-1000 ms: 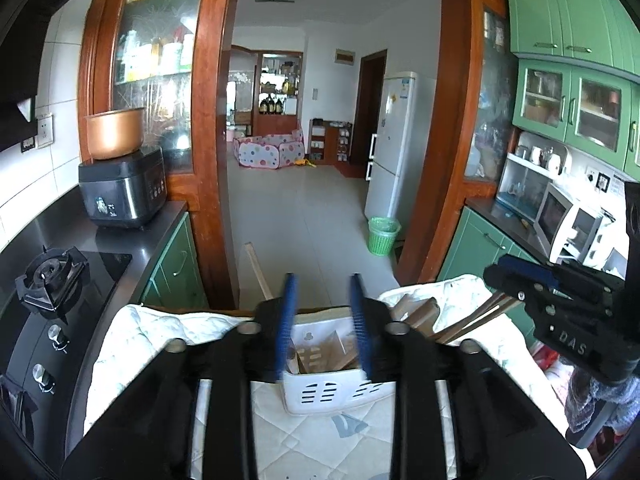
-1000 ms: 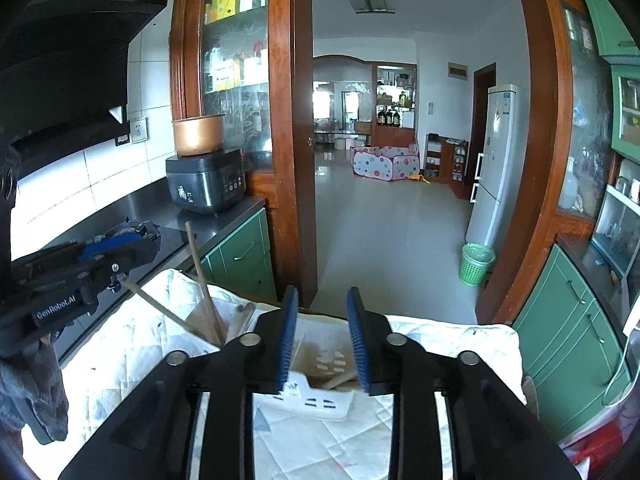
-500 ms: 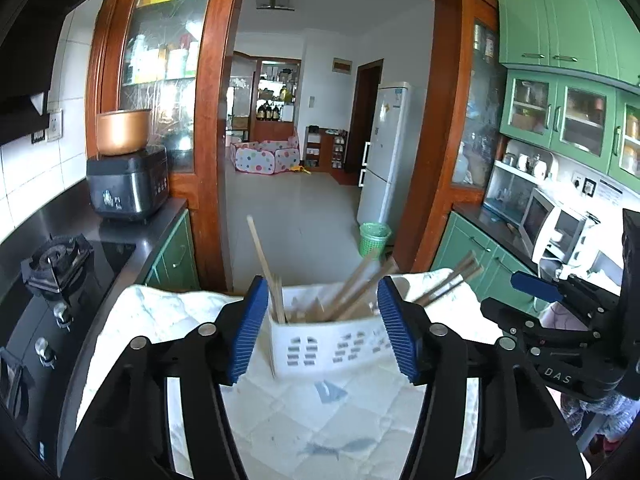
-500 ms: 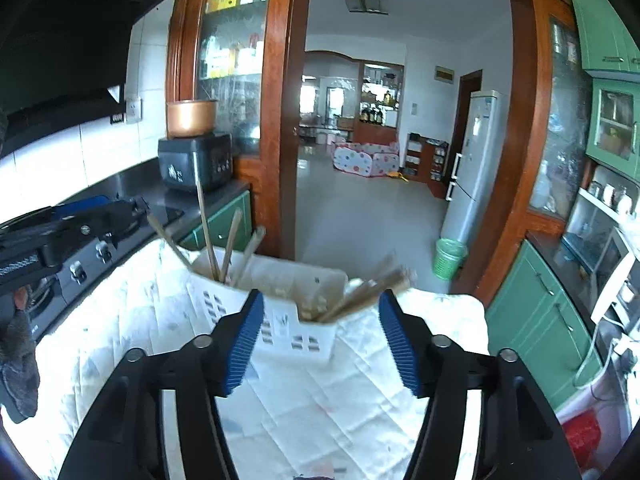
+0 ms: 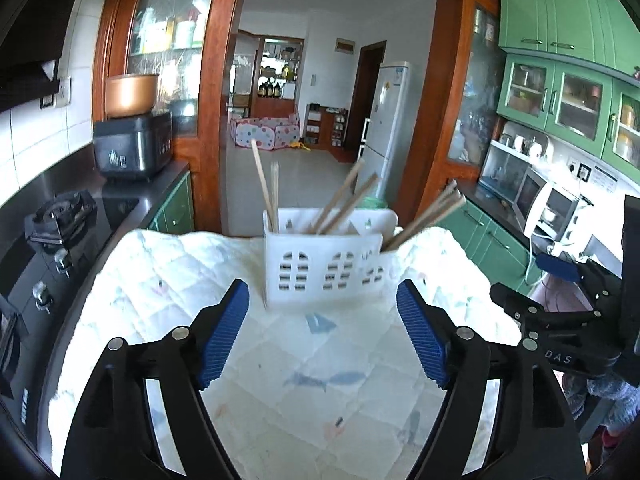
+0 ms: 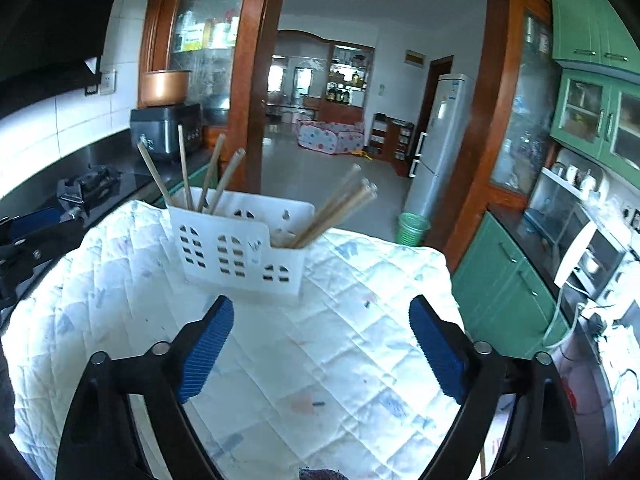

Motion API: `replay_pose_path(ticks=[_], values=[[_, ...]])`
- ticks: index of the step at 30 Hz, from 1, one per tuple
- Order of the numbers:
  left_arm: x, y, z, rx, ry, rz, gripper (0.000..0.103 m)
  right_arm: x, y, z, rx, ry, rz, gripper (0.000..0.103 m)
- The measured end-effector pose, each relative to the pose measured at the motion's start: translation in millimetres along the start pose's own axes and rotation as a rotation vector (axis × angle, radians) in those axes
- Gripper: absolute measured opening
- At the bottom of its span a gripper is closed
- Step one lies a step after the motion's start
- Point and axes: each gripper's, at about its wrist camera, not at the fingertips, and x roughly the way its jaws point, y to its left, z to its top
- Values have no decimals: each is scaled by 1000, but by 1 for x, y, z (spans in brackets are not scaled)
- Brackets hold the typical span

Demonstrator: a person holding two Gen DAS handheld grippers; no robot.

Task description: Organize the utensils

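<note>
Both grippers, left [image 5: 322,332] and right [image 6: 321,350], previously nearly closed over the white utensil caddy [image 5: 328,268], were seen backed off, jaws opening and empty. The caddy stood upright, apparently holding wooden chopsticks [image 5: 344,202].

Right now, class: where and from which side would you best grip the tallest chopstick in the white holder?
Probably its bare upper shaft, from above: the tallest chopstick stands nearly upright in the left compartment of the white holder, whose walls hide its lower part.

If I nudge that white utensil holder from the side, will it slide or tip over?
The white utensil holder looks like thin, perforated plastic, so probably light. Its chopsticks lean out well above the rim, likely making it top-heavy. On the soft quilted cloth it may catch and tip rather than slide.
</note>
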Motion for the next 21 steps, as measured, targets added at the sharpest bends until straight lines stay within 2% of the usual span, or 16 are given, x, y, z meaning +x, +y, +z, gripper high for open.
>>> replay_pose_path(ticks=[9,21], values=[[-4,-4,-30,-6,44,8,81,-7,5,-20,-39,3,-152,92],[-6,-5,-59,-9,108,26,81,-10,3,-46,11,50,-207,92]])
